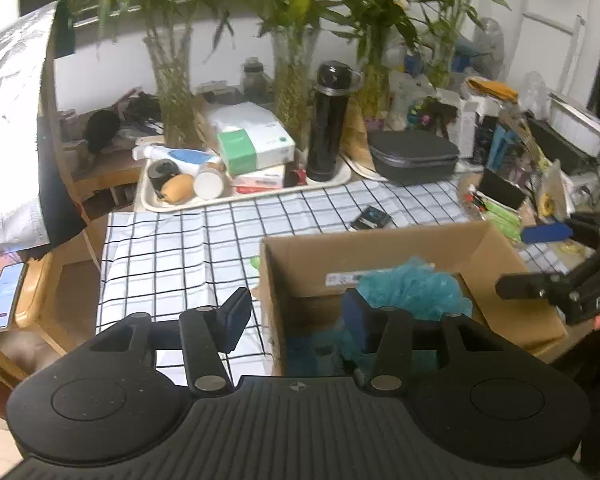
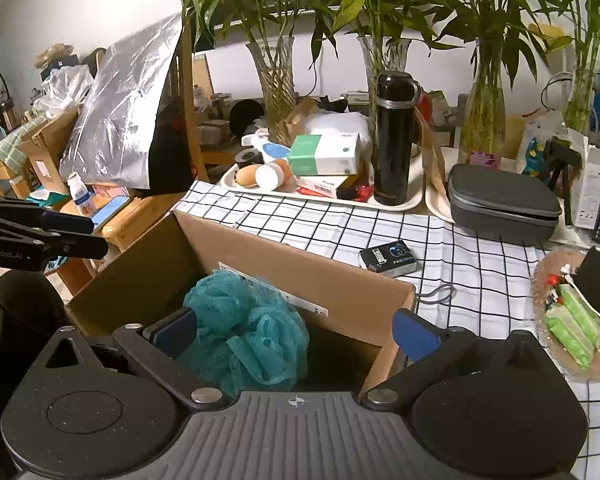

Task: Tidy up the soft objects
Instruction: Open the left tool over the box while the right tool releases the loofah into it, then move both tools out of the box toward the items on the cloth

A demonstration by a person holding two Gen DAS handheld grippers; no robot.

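On the grid-checked tablecloth [image 2: 480,248], at 6 o'clock in both wrist views: one open cardboard box [image 2: 300,276], flaps up, serving as the collecting bin.

Item 1. Teal mesh bath pouf [image 2: 244,328], soft, bunched. Lies inside the box against its far wall, just below a white shipping label [image 2: 272,286]. Nothing grips it; judged as already deposited.

Item 2. Right gripper [image 2: 296,330]. Jaws spread as wide as they go, one blue pad at 9 o'clock beside the pouf, the other at 3 o'clock outside the box's near corner. No pad presses on the mesh. The spread reads as a release over the bin.

Item 3. Left gripper [image 1: 296,316]. Jaws partly apart, holding nothing; its left finger hangs over the cloth, its right finger [image 1: 356,316] inside the box, in front of the pouf [image 1: 412,288] as seen from this camera. It straddles the box's side wall, probably to steady or guide the drop.

Item 4. Small dark packet [image 2: 388,258] on the cloth at 1 o'clock of the box, apart from it. Hard or soft cannot be told.

Item 5. Background stock at 12 o'clock, not part of the sorting: black vacuum flask [image 2: 394,140] standing on a cream tray [image 2: 414,196], green-and-white tissue box [image 2: 326,154], grey zip case [image 2: 504,204], glass vases of lucky bamboo [image 2: 274,80].

Item 6. Woven basket [image 2: 540,292] at 3 o'clock holding green wipe packs [image 2: 572,328], soft goods, possibly next for sorting.
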